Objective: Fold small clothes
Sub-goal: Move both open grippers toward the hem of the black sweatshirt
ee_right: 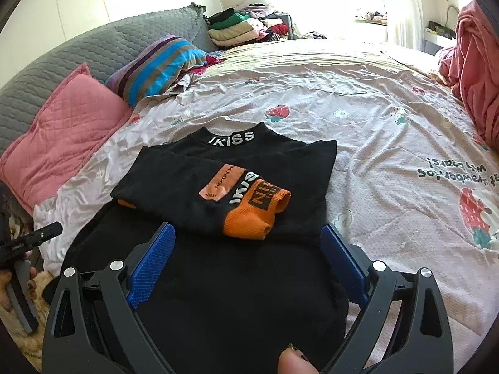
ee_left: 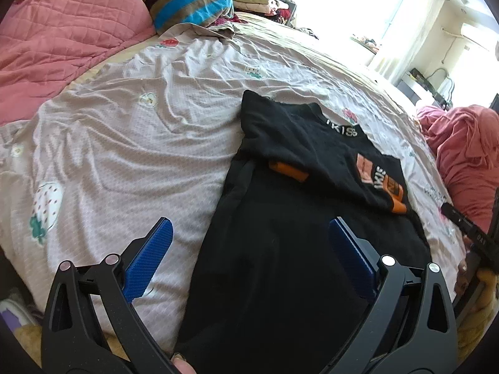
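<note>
Right wrist view looks down on a black long-sleeved top with orange cuffs and white "IKISS" lettering on its collar [ee_right: 237,187], lying on the pale pink strawberry-print bedsheet [ee_right: 389,143]. Both sleeves are folded in across the chest, so that one orange cuff sits on top near the middle of the top and the other peeks out at the top's left edge. The top's lower half runs flat toward the camera. The right gripper [ee_right: 246,261] hovers over that lower half, its blue-padded jaws spread wide and holding nothing.

From the left wrist view, the left gripper [ee_left: 249,258] hangs at the left edge of the top [ee_left: 296,218], jaws likewise spread wide and empty, one pad over the bedsheet [ee_left: 124,131] and the other over the black fabric.

Beyond the top, toward the head of the bed, a quilted pink pillow [ee_right: 65,137] lies to the left, with a striped blue, purple and tan cushion [ee_right: 159,65] just behind it. A stack of folded clothes [ee_right: 246,28] sits further back against the grey quilted headboard [ee_right: 78,50]. To the right of the top, well apart, a rumpled pink blanket [ee_right: 477,71] is heaped at the bed's edge.
</note>
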Motion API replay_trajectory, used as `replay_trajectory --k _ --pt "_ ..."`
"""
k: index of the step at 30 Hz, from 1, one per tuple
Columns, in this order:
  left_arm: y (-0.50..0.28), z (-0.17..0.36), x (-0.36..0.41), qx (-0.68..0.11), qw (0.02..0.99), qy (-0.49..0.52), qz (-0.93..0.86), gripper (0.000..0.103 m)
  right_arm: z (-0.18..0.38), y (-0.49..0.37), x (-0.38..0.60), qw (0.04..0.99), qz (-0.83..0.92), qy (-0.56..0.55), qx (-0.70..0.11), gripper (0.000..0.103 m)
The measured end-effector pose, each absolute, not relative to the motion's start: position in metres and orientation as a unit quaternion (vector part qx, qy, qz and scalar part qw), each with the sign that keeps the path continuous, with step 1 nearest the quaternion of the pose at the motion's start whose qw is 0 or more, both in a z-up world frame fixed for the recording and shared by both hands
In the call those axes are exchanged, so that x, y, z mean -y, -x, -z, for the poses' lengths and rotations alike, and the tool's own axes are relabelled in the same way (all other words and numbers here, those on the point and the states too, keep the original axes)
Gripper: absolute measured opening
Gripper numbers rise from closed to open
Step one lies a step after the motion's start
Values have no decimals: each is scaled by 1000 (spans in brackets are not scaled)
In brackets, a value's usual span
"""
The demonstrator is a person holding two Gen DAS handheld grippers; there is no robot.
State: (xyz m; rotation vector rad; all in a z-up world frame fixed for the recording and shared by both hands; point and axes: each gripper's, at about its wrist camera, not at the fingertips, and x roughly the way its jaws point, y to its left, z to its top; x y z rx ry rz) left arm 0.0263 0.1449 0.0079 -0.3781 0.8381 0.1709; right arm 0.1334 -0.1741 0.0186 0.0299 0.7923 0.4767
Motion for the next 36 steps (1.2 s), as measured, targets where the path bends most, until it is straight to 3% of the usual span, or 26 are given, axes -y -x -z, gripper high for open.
replay_trajectory --k 22,36 --pt "35 11 -143 -434 879 187 -65 93 -13 -101 192 894 -222 13 -388 95" --pt "41 23 -140 -505 846 171 -12 85 -15 -84 204 896 -216 22 -387 95"
